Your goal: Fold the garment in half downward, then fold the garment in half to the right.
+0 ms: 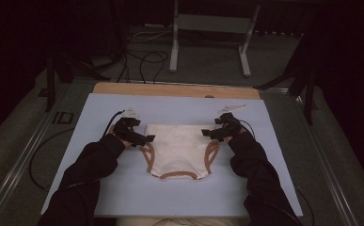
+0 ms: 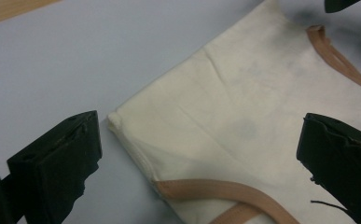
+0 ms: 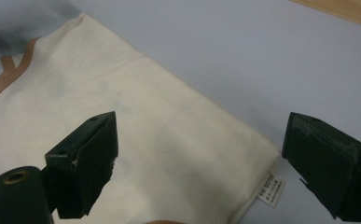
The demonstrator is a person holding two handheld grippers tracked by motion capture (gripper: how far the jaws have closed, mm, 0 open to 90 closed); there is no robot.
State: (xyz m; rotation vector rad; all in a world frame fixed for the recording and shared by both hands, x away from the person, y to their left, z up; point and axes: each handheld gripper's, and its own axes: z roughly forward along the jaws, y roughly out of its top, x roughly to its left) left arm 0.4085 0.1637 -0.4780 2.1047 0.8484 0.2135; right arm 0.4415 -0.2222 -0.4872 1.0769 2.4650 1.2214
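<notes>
Folded garment (image 1: 177,148) on tabletop (image 1: 99,108); left gripper (image 1: 144,139) and right gripper (image 1: 208,133) both released; we lift clear without snagging corners.

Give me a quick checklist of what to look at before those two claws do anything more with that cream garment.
1. Left gripper open: ok, jaws wide apart, with the garment's corner between them, unpinched.
2. Right gripper open: ok, jaws spread over the other folded corner, nothing pinched.
3. Garment lying flat: ok, folded on the blue mat, brown trim toward the person.
4. Fold edge straight: ok, the far edge runs straight from one gripper to the other.
5. Tag tucked in: not ok, it sticks out at the corner by the right gripper.
6. Layers under the fold smooth: cannot tell, they are hidden.
</notes>
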